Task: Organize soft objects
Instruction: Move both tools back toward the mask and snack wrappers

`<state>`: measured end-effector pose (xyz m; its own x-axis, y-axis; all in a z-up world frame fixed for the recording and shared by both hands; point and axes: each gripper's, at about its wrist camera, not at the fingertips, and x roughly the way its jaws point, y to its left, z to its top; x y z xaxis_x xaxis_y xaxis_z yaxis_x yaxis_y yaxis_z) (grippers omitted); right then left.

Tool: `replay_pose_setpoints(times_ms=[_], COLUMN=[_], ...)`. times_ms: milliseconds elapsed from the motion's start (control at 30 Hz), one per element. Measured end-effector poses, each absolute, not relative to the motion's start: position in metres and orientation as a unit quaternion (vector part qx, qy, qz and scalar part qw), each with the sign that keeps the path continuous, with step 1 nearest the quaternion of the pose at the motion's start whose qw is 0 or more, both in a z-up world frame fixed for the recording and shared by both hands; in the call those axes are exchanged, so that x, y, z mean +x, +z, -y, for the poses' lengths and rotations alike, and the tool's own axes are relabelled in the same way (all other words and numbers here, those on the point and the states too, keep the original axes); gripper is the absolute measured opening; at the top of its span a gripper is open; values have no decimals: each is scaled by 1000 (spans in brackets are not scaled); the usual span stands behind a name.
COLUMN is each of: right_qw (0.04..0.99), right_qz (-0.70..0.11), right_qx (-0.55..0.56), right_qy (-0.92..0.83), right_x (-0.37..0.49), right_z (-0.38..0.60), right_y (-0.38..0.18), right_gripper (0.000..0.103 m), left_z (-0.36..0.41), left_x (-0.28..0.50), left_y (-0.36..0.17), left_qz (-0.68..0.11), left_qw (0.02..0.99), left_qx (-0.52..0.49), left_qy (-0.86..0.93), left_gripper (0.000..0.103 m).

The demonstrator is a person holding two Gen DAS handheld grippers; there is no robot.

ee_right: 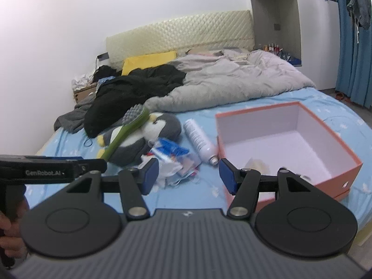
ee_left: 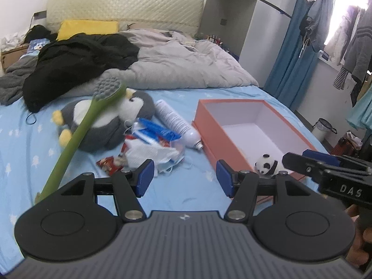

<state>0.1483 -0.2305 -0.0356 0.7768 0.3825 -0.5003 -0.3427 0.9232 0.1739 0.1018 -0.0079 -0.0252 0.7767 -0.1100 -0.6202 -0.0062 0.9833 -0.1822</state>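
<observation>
A grey and white penguin plush (ee_left: 111, 121) (ee_right: 162, 125) lies on the blue bed sheet, with a green long-handled brush (ee_left: 76, 139) (ee_right: 125, 134) leaning across it. A small panda plush (ee_left: 267, 164) sits in the near corner of the orange box (ee_left: 209, 125) (ee_right: 337, 146). In the right wrist view that corner is behind a finger. My left gripper (ee_left: 185, 177) (ee_right: 93, 164) is open over bare sheet, short of the heap of bags, holding nothing. My right gripper (ee_right: 188, 174) (ee_left: 293, 160) is open beside the box's near wall, holding nothing.
A white spray can (ee_left: 176, 123) (ee_right: 200, 139) lies between the penguin and the box. A heap of plastic bags and packets (ee_left: 153, 144) (ee_right: 172, 155) lies in front of the penguin. A black garment (ee_left: 76, 65) and a grey quilt (ee_left: 186, 65) cover the far bed.
</observation>
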Motion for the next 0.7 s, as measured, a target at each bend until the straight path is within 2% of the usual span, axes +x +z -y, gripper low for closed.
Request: replay_pose_setpoints(times_ms=[467,700], right_qw=[929,919], right_qz=[-302,-329], right_qx=[31,25], right_qy=[213,216], right_x=[117,126], right_z=[191,179], right_y=[-71,-90], right_gripper=[60,60], left_z=[-24,-36], left_x=[65,76], left_y=[-58,-84], left_qz=[-356,-381], left_qw=[928,916], left_qx=[-110,-126], left_qy=[-4,6], left_gripper=[65,65])
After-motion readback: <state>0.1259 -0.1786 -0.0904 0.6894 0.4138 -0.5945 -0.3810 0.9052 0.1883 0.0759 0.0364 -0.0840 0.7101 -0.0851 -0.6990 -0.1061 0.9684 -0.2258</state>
